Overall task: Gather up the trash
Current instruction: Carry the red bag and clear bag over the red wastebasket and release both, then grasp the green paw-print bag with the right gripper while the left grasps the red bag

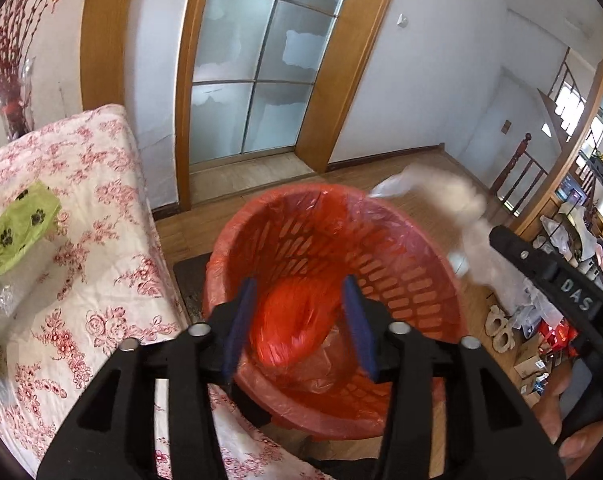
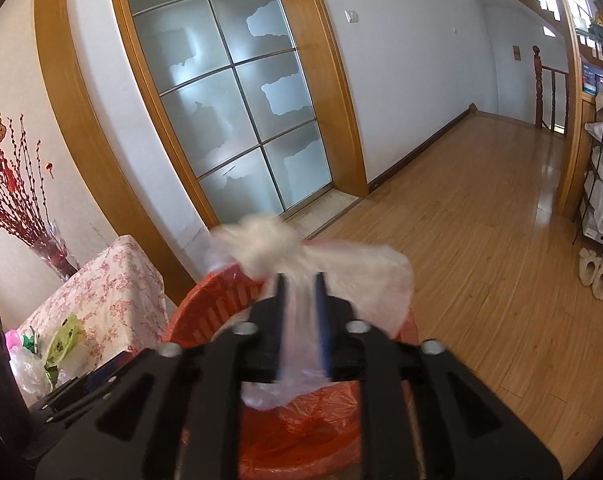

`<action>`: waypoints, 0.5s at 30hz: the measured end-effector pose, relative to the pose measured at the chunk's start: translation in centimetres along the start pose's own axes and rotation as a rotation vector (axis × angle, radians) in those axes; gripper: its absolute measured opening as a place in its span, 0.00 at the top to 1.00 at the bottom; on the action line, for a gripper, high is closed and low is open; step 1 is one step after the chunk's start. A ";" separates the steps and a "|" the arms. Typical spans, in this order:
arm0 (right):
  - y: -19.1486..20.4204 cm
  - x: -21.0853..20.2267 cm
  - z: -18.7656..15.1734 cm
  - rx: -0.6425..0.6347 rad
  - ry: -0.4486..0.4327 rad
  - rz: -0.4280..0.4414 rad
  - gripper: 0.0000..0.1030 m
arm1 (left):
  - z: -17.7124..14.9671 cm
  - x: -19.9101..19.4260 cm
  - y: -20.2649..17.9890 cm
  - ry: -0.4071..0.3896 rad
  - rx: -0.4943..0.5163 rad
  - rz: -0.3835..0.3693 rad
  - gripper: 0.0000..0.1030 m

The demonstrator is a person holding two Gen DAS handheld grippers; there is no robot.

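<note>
1. Your red bag (image 1: pixel 289 320) is a blurred crumpled wad inside the red basket (image 1: pixel 405 280), in line with the gap of your left gripper (image 1: pixel 301 320). Those jaws stand apart and the pads do not press on it; it looks already let go, dropping onto the clear liner at the bottom.
2. Your white plastic bag (image 2: pixel 301 256) is a pale, blurred bundle above the basket's far rim. A thin film of it runs back between the jaws of your right gripper (image 2: pixel 300 316). The jaws stand a little apart, so the pads no longer seem to pinch it, though the blur leaves that unsure.
3. The step in hand reads as dumping: both pieces are over or in the basket, which stands on the wooden floor (image 2: pixel 481 240) just beside the counter (image 1: pixel 81 240) with its flowered cloth.
4. Next, spread the right jaws wider and lift clear so the film does not trail out over the rim.
5. Then turn back to the counter: a green bag with paw prints (image 1: pixel 21 228) lies there, with more clear plastic near it.
</note>
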State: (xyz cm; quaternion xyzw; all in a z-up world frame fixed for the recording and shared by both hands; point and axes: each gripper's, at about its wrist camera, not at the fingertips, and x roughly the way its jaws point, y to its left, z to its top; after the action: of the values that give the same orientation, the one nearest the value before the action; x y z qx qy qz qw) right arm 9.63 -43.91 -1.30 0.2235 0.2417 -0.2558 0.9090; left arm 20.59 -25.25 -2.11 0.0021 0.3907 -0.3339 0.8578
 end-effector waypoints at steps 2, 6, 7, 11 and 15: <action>0.0 -0.1 -0.1 -0.006 -0.003 -0.010 0.70 | -0.2 0.0 0.5 0.009 -0.010 0.015 0.51; 0.1 -0.5 -0.6 -0.029 -0.015 -0.037 0.55 | -0.7 -0.7 1.9 0.001 -0.027 0.057 0.44; 0.2 -0.6 -0.8 -0.038 -0.019 -0.045 0.53 | -0.9 -1.0 2.3 -0.004 -0.030 0.070 0.42; 0.8 -1.0 -1.7 -0.089 -0.026 -0.066 0.46 | -1.8 -2.6 4.0 -0.024 -0.032 0.140 0.36; 1.8 -1.5 -2.4 -0.119 -0.019 -0.062 0.45 | -2.6 -4.4 5.5 -0.051 -0.024 0.207 0.32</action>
State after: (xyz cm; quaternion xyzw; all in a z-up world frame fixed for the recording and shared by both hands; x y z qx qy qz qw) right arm 8.76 -40.68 -1.84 0.1591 0.2548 -0.2710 0.9145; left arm 19.88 -17.78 -2.37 0.0235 0.3706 -0.2388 0.8973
